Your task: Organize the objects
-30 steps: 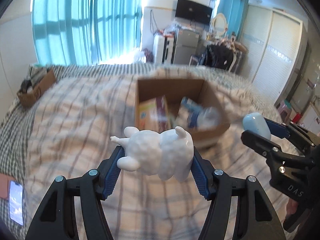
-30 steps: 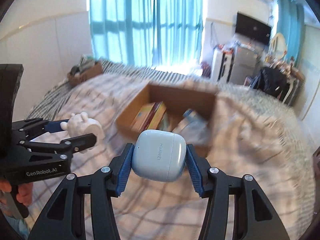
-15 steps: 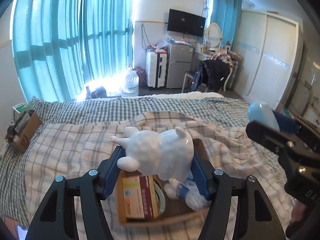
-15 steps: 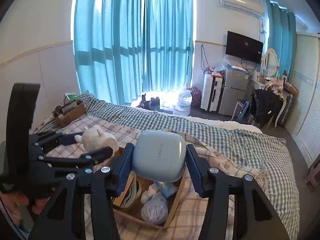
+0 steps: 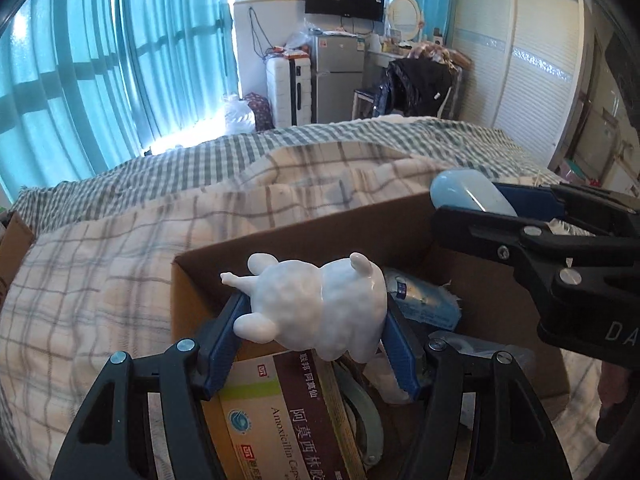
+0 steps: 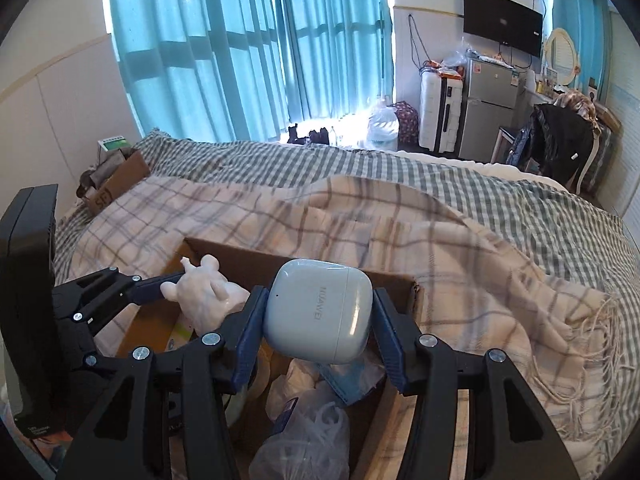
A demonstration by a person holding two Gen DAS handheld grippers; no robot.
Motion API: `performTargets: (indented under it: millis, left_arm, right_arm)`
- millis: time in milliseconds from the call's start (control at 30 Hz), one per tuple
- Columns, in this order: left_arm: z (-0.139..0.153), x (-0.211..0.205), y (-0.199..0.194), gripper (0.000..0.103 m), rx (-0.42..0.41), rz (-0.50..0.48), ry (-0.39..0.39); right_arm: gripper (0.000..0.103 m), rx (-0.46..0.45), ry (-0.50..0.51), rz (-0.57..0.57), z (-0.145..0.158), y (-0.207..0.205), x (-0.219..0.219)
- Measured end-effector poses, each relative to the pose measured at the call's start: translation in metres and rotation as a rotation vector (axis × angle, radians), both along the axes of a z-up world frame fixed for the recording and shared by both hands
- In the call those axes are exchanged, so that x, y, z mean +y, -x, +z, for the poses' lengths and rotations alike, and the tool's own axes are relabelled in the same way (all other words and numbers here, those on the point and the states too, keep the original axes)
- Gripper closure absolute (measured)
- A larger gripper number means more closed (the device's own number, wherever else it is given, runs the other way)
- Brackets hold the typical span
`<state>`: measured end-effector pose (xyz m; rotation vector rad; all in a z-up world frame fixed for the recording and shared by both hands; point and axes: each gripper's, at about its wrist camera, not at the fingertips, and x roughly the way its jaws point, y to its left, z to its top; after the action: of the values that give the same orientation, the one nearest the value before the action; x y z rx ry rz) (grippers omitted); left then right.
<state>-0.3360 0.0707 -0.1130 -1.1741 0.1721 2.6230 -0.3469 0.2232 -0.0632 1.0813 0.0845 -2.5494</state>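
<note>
My left gripper (image 5: pixel 316 320) is shut on a white animal figurine (image 5: pixel 320 312) and holds it over the open cardboard box (image 5: pixel 304 236) on the bed. My right gripper (image 6: pixel 318 316) is shut on a pale blue earbud case (image 6: pixel 320 310) and holds it over the same box (image 6: pixel 248 258). The case also shows in the left wrist view (image 5: pixel 468 194), and the figurine in the right wrist view (image 6: pixel 204 292). The two grippers hang side by side above the box.
The box holds a medicine carton (image 5: pixel 288 416), a tape roll (image 5: pixel 360 412), a blue packet (image 5: pixel 424 300) and plastic bags (image 6: pixel 304 432). A plaid blanket (image 6: pixel 460 248) covers the bed. A second small cardboard box (image 6: pixel 116 180) sits at the bed's far left.
Both grippers have come down and forward over the box with their objects still held. The box now fills the lower part of both views.
</note>
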Motion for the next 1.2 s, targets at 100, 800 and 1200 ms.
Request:
performTargets:
  millis: [100,800,1200]
  left_arm:
    - [-0.005,0.002,0.004,0.036,-0.018,0.013,0.013]
    - [0.153,-0.028,-0.103,0.000,0.250,0.118,-0.068]
    - [0.180,-0.045,-0.209,0.000,0.437,0.169,-0.096]
  right_arm:
    - [0.051,0.010,-0.025,-0.039,-0.001,0.000,0.002]
    - [0.027,0.274,-0.021,-0.163,0.159,-0.138,0.038]
    - [0.001,0.392,0.028,-0.186,0.167,-0.252,0.038]
